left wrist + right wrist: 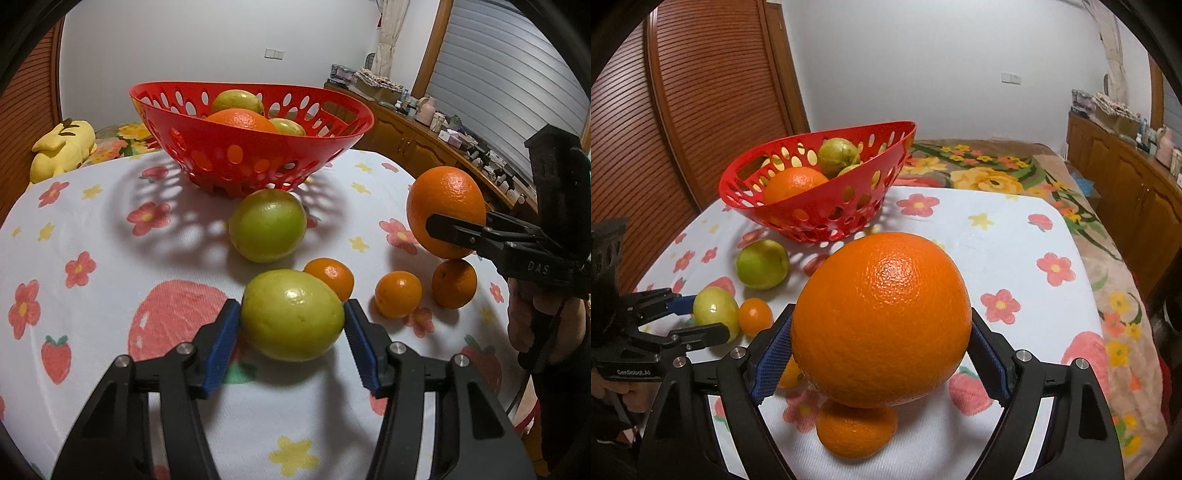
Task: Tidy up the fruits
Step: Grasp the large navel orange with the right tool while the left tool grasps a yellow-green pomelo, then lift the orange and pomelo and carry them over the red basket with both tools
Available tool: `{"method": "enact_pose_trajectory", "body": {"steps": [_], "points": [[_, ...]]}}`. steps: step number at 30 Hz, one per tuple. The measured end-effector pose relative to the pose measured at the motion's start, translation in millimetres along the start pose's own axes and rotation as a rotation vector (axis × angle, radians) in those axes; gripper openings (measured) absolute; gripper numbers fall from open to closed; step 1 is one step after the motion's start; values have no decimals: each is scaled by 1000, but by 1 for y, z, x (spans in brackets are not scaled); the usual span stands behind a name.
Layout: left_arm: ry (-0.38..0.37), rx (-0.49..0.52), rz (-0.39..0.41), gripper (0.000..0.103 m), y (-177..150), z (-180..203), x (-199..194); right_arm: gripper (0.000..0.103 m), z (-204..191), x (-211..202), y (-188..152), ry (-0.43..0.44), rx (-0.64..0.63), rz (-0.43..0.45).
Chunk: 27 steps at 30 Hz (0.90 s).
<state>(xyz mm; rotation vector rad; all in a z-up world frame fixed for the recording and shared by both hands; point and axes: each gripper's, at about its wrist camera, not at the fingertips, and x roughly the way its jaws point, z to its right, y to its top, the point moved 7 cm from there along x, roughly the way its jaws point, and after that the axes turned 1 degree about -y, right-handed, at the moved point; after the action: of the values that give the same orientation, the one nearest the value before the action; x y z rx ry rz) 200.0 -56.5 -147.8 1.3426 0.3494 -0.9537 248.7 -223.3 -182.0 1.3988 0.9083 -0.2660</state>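
A: What are the jaws doing?

B: The right gripper (882, 354) pinches a big orange (882, 317), lifted clear of the cloth (997, 236). The left gripper (291, 332) brackets a green fruit (291, 314) on the cloth; its blue pads (225, 343) look to be touching the skin.

A: The hands?

B: Both grippers tilt downward. A hand (539, 321) grips the right handle at four o'clock, partly cut off.

A: The basket?

B: The red basket (258, 155) sits at twelve o'clock, holding an orange and green fruit. The big orange hides most of a small orange (857, 432) beneath it.
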Motion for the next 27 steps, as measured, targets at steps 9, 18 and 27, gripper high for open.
{"method": "enact_pose_trajectory", "body": {"steps": [9, 18, 27], "points": [[6, 7, 28, 56, 5, 1, -14, 88, 1, 1, 1, 13, 14, 2], [8, 3, 61, 56, 14, 2, -29, 88, -13, 2, 15, 26, -3, 12], [10, 14, 98, 56, 25, 5, -45, 88, -23, -6, 25, 25, -26, 26]]}}
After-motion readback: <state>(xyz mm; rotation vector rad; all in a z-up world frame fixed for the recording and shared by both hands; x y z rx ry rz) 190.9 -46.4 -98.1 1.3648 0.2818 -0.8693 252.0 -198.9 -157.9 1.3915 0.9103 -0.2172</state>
